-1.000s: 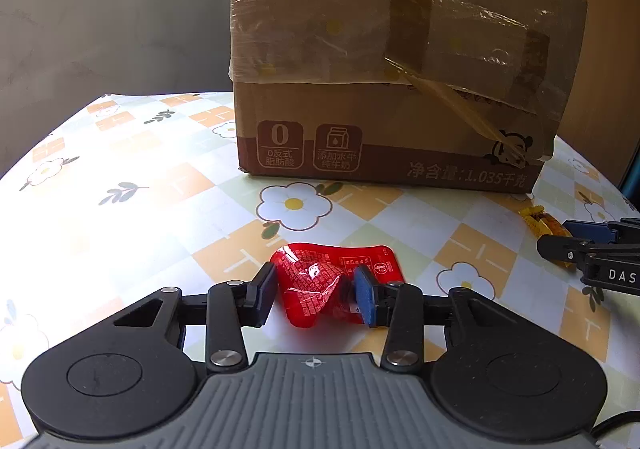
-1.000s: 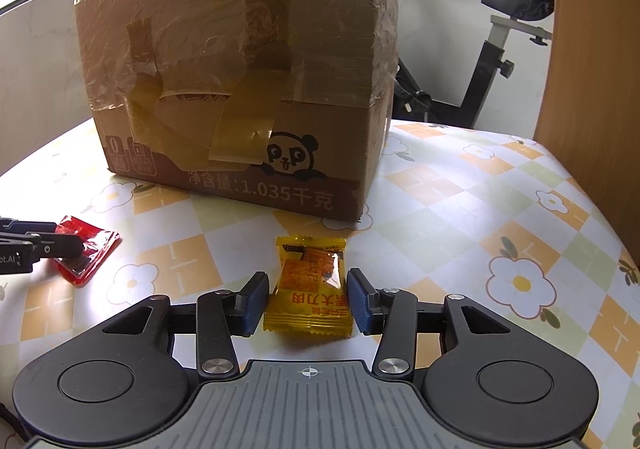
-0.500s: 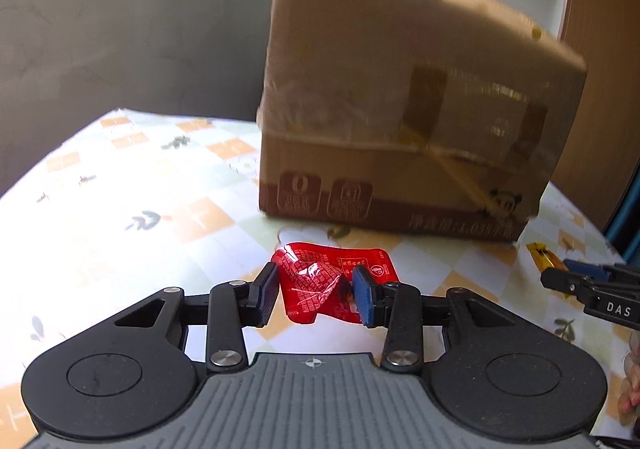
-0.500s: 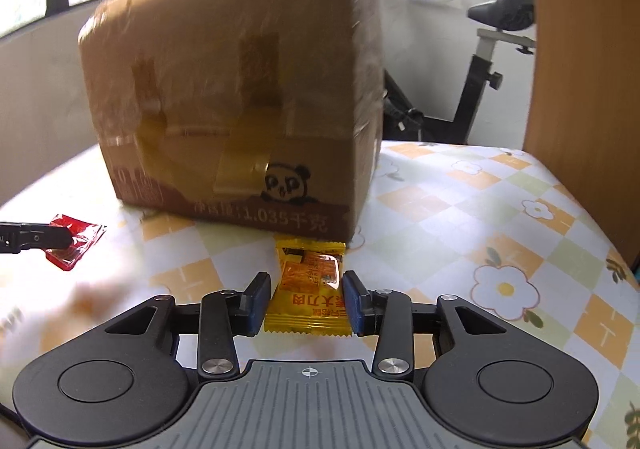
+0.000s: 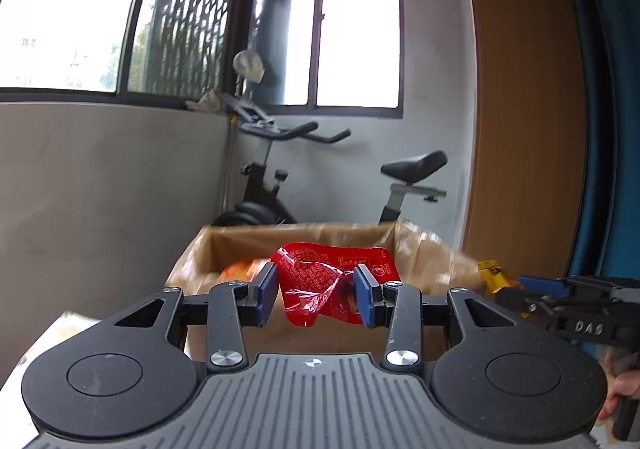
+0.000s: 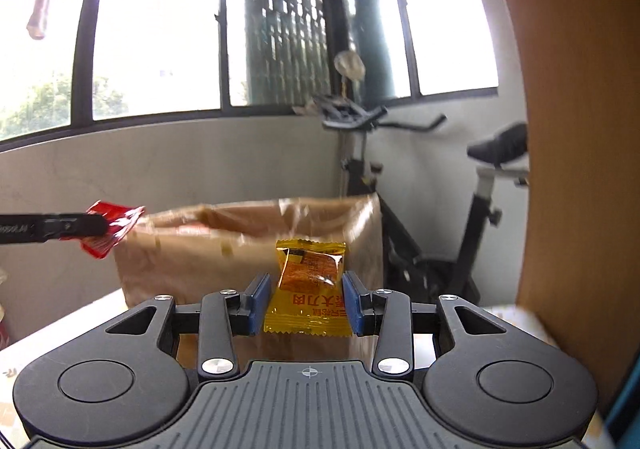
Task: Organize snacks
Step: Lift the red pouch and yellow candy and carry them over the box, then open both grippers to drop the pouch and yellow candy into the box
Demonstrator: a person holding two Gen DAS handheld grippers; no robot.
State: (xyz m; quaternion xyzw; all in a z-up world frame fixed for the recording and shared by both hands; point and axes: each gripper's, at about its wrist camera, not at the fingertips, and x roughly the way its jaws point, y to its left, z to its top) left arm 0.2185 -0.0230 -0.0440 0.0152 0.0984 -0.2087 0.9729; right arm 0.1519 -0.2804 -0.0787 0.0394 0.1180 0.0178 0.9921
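Observation:
My left gripper (image 5: 316,299) is shut on a crumpled red snack packet (image 5: 320,277) and holds it level with the open top of the cardboard box (image 5: 208,249). Something orange shows inside the box. My right gripper (image 6: 307,303) is shut on a yellow snack packet (image 6: 308,289), raised in front of the same box (image 6: 248,245). The left gripper with the red packet (image 6: 110,227) shows at the left of the right wrist view. The right gripper with the yellow packet (image 5: 494,275) shows at the right of the left wrist view.
An exercise bike (image 5: 280,177) stands behind the box by the windowed wall. A wooden panel (image 5: 524,109) rises on the right. A strip of the table (image 6: 80,321) shows below the box.
Both grippers have risen from the tabletop with their packets, from low in front of the box up to the level of its open top.

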